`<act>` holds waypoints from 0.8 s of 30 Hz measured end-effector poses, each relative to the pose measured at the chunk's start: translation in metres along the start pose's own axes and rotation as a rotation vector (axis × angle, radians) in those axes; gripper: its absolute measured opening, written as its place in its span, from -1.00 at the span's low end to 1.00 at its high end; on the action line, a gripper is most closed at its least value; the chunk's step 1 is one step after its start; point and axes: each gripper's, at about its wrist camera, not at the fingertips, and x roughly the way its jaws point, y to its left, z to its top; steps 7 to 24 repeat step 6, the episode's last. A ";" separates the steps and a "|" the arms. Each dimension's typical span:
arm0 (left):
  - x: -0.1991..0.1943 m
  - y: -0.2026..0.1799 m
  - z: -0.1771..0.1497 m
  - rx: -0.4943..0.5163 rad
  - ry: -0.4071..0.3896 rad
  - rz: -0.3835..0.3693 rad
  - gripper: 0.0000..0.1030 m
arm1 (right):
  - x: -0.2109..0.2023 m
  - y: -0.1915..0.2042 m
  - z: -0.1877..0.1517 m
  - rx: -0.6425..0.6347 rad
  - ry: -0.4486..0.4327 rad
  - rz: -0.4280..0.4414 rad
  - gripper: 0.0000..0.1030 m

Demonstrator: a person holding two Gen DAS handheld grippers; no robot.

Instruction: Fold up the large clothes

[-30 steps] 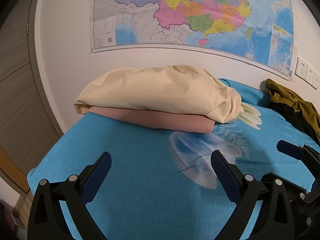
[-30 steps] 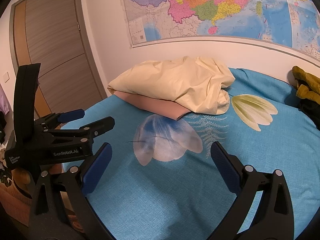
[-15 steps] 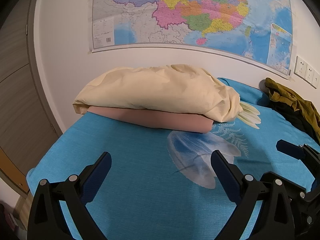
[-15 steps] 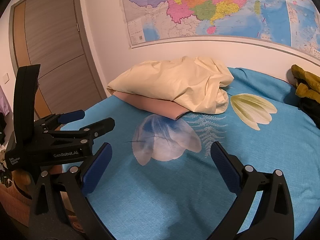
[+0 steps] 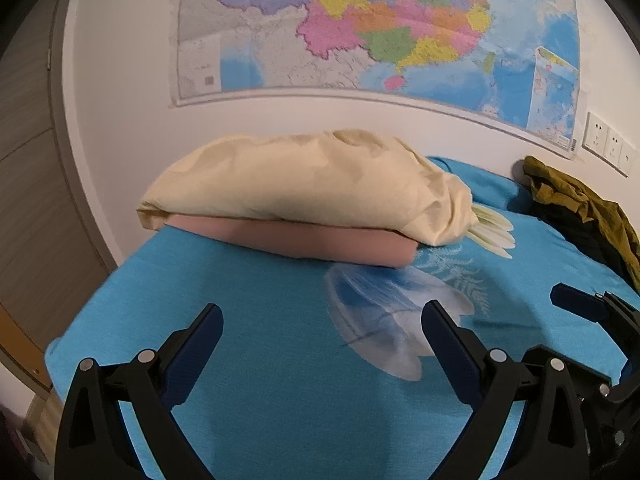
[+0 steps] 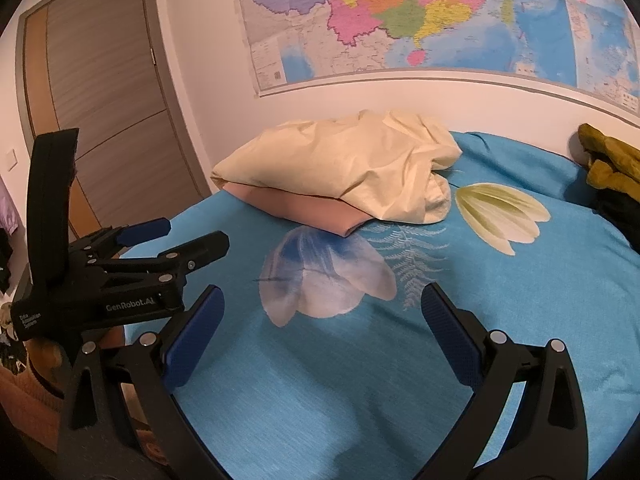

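An olive and black heap of clothes point(image 5: 580, 208) lies at the bed's far right by the wall; it also shows in the right wrist view point(image 6: 612, 168). My left gripper point(image 5: 322, 320) is open and empty, held above the blue bedsheet point(image 5: 260, 360). My right gripper point(image 6: 322, 312) is open and empty above the same sheet point(image 6: 480, 280). The left gripper also shows from the side in the right wrist view point(image 6: 180, 240), to the left. The right gripper's finger point(image 5: 580, 304) shows at the right edge of the left wrist view.
A cream pillow point(image 5: 304, 184) lies on a folded pink blanket point(image 5: 304, 240) at the head of the bed; both show in the right wrist view point(image 6: 340, 164). A map point(image 5: 380, 28) hangs on the wall. A wardrobe door point(image 6: 100, 120) stands left of the bed.
Both views have shifted slightly; the grippers have crept a little lower and closer to the bed. Both stay open and empty.
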 end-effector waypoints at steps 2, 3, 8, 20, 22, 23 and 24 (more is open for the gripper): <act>0.006 -0.005 0.000 0.004 0.039 -0.053 0.86 | -0.005 -0.007 -0.002 0.016 -0.002 -0.024 0.89; 0.011 -0.009 0.000 -0.002 0.063 -0.099 0.86 | -0.009 -0.012 -0.003 0.025 -0.009 -0.040 0.89; 0.020 -0.025 -0.003 0.002 0.095 -0.166 0.86 | -0.022 -0.028 -0.006 0.058 -0.027 -0.089 0.89; 0.020 -0.025 -0.003 0.002 0.095 -0.166 0.86 | -0.022 -0.028 -0.006 0.058 -0.027 -0.089 0.89; 0.020 -0.025 -0.003 0.002 0.095 -0.166 0.86 | -0.022 -0.028 -0.006 0.058 -0.027 -0.089 0.89; 0.020 -0.025 -0.003 0.002 0.095 -0.166 0.86 | -0.022 -0.028 -0.006 0.058 -0.027 -0.089 0.89; 0.020 -0.025 -0.003 0.002 0.095 -0.166 0.86 | -0.022 -0.028 -0.006 0.058 -0.027 -0.089 0.89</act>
